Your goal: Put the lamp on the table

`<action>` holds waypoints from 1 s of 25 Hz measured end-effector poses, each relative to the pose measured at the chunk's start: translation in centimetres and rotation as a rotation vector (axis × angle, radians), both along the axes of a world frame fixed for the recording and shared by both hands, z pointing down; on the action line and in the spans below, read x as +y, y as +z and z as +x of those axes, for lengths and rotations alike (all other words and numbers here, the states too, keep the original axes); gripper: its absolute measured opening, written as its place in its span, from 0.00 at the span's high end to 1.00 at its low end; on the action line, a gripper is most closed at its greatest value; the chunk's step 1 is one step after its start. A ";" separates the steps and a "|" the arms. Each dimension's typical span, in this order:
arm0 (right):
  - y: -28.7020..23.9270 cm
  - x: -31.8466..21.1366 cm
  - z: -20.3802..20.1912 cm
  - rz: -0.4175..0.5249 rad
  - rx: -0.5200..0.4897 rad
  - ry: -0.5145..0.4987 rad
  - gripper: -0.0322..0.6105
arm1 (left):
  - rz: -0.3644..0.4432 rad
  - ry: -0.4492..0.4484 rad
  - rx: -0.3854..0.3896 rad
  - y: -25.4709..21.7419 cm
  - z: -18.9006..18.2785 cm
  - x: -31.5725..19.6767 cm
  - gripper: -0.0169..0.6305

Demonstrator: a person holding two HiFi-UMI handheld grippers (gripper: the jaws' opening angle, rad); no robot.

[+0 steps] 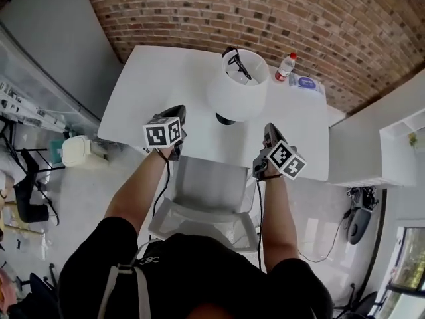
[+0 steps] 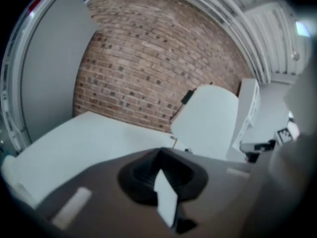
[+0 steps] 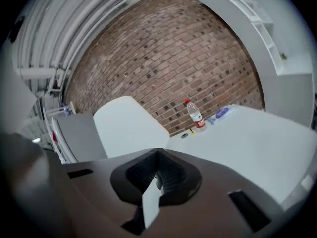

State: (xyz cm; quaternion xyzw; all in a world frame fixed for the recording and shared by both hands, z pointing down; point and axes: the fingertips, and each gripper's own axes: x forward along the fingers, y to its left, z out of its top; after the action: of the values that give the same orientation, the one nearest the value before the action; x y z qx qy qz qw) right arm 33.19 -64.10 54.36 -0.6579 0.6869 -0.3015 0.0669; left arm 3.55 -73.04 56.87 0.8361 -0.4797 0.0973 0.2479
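Lamp [image 1: 238,85]: a white, smooth, drum-shaped shade that widens downward, on a round dark base. Dark fittings show in its open top. It stands upright on the table [image 1: 166,78], toward the far side.

Table: rectangular, matt white and flat-topped. Behind the lamp runs a wall [image 1: 279,12] of rough red-brown brick.

To the lamp's right, near that wall, stands a clear plastic bottle [image 1: 285,66] with a red cap. Just beyond it lies a flat blue-and-white packet [image 1: 305,82].

A pale chair [image 1: 206,198] sits on the near side of the lamp, tucked at the table edge.

The left gripper [image 1: 178,111] is held near and left of the lamp's base, jaws pressed together and holding nothing. The right gripper [image 1: 269,130] is near and right of the base, jaws likewise together and holding nothing.

Floor: pale grey.
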 end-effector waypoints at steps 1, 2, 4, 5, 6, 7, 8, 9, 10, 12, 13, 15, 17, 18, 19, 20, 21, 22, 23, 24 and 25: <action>-1.2 0.5 -0.9 0.009 0.059 -0.011 0.95 | 0.022 0.006 -0.029 -0.9 0.2 0.6 0.97; -2.4 1.0 -1.7 0.023 0.113 -0.022 0.95 | 0.044 0.013 -0.047 -2.1 0.5 1.2 0.97; -4.8 2.2 -3.4 0.056 0.205 -0.043 0.95 | 0.084 0.029 -0.070 -4.6 1.2 2.9 0.97; -6.0 2.8 -4.2 0.075 0.245 -0.050 0.95 | 0.105 0.042 -0.080 -5.9 1.7 3.9 0.97; -7.4 3.4 -5.0 0.096 0.283 -0.055 0.95 | 0.130 0.057 -0.087 -7.4 2.2 4.9 0.97; -8.8 3.8 -5.7 0.120 0.318 -0.059 0.95 | 0.157 0.073 -0.091 -8.9 2.7 5.8 0.97; -10.2 4.2 -6.4 0.144 0.350 -0.061 0.95 | 0.185 0.086 -0.093 -10.3 3.1 6.5 0.97; -11.5 4.5 -7.0 0.168 0.379 -0.062 0.95 | 0.209 0.095 -0.097 -11.5 3.4 7.2 0.97; -12.5 4.9 -7.6 0.187 0.404 -0.063 0.95 | 0.227 0.102 -0.101 -12.4 3.6 7.9 0.97; -13.8 6.0 -8.8 0.217 0.439 -0.065 0.95 | 0.244 0.114 -0.113 -13.3 3.8 9.4 0.97; -14.2 6.6 -9.3 0.227 0.450 -0.065 0.95 | 0.245 0.123 -0.120 -13.5 4.0 10.2 0.97; -14.3 7.8 -10.2 0.233 0.465 -0.062 0.95 | 0.242 0.144 -0.128 -13.6 4.3 11.6 0.97; -13.8 8.4 -10.8 0.219 0.473 -0.060 0.95 | 0.231 0.158 -0.123 -13.5 4.5 12.3 0.97; -13.4 8.6 -11.0 0.208 0.476 -0.058 0.95 | 0.223 0.161 -0.117 -13.3 4.5 12.5 0.97; -13.0 8.7 -11.2 0.198 0.480 -0.057 0.95 | 0.216 0.161 -0.113 -13.2 4.4 12.5 0.97; -12.6 8.9 -11.3 0.190 0.483 -0.058 0.95 | 0.212 0.161 -0.111 -13.1 4.3 12.6 0.97; -12.4 9.0 -11.5 0.184 0.481 -0.059 0.95 | 0.210 0.160 -0.111 -13.0 4.2 12.7 0.97; -12.2 9.2 -11.6 0.180 0.478 -0.061 0.95 | 0.209 0.159 -0.111 -13.0 4.1 12.8 0.97; -12.1 9.3 -11.7 0.177 0.475 -0.062 0.95 | 0.207 0.159 -0.111 -13.0 4.1 12.9 0.97; -12.0 9.4 -11.7 0.175 0.473 -0.062 0.95 | 0.206 0.159 -0.110 -12.9 4.0 13.0 0.97; -12.0 9.5 -11.8 0.175 0.471 -0.061 0.95 | 0.206 0.161 -0.110 -12.9 4.0 13.1 0.97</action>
State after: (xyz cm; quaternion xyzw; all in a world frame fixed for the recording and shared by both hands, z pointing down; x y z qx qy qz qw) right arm 21.42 -54.60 42.36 -0.6807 0.7265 -0.0812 -0.0476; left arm 7.56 -59.95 43.96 0.8862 -0.4314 0.1130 0.1256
